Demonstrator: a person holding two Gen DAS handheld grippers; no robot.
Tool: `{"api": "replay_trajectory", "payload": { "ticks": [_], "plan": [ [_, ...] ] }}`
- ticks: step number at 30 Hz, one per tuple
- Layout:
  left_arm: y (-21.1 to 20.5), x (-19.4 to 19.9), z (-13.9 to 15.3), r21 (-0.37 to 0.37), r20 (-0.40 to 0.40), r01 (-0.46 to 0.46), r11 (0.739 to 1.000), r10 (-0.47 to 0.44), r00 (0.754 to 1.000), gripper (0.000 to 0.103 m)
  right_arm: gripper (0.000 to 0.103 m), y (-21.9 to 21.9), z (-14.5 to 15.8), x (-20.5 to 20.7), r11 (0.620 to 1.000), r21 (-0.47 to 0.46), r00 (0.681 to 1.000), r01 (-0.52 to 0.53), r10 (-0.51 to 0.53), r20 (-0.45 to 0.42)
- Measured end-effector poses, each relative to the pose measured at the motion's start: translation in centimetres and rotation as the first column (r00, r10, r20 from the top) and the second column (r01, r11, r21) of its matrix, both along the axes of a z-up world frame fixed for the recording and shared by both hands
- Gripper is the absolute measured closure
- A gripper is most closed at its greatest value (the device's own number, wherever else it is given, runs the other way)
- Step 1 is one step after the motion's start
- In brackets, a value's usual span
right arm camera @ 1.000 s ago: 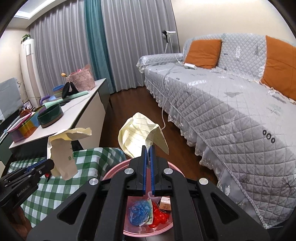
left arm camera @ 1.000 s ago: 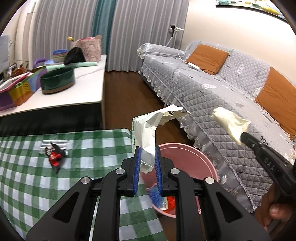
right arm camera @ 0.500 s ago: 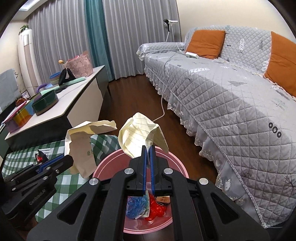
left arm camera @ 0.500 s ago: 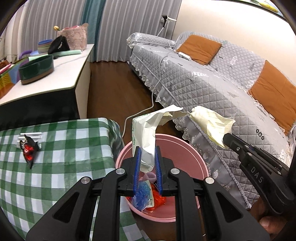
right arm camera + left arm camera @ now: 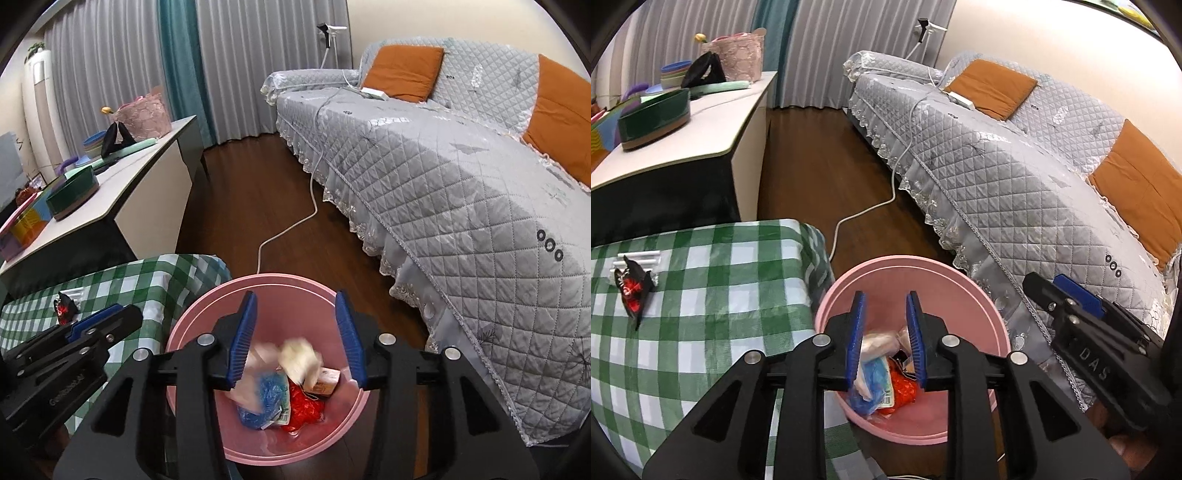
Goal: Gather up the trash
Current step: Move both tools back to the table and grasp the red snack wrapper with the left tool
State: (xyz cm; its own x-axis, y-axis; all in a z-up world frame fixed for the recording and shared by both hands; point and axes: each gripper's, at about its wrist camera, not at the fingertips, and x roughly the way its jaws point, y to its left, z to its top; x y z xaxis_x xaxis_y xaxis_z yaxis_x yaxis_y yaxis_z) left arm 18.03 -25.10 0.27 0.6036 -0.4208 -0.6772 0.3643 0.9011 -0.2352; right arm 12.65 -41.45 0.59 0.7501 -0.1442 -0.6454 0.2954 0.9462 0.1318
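Two grippers released paper scraps over the round pink plastic bin (image 5: 266,448).
Above it, the right gripper (image 5: 297,334) and left gripper (image 5: 884,338) had just opened, nothing between their jaws; the crumpled pale paper (image 5: 299,356) lay inside; best held centred until everything settled.

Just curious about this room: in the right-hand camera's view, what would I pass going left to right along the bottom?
Left gripper → green checked tablecloth → pink bin holding trash → grey quilted sofa.
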Motion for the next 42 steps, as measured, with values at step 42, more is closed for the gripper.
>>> {"api": "replay_trajectory", "payload": {
  "ticks": [42],
  "plan": [
    [22.5, 8.9, -5.6, 0.006, -0.056, -0.412, 0.911, 0.412, 0.909, 0.049, 0.058, 11.1, 0.9, 3.6, 0.967, -0.086, 0.964, -0.239, 0.246, 0.095]
  ]
}}
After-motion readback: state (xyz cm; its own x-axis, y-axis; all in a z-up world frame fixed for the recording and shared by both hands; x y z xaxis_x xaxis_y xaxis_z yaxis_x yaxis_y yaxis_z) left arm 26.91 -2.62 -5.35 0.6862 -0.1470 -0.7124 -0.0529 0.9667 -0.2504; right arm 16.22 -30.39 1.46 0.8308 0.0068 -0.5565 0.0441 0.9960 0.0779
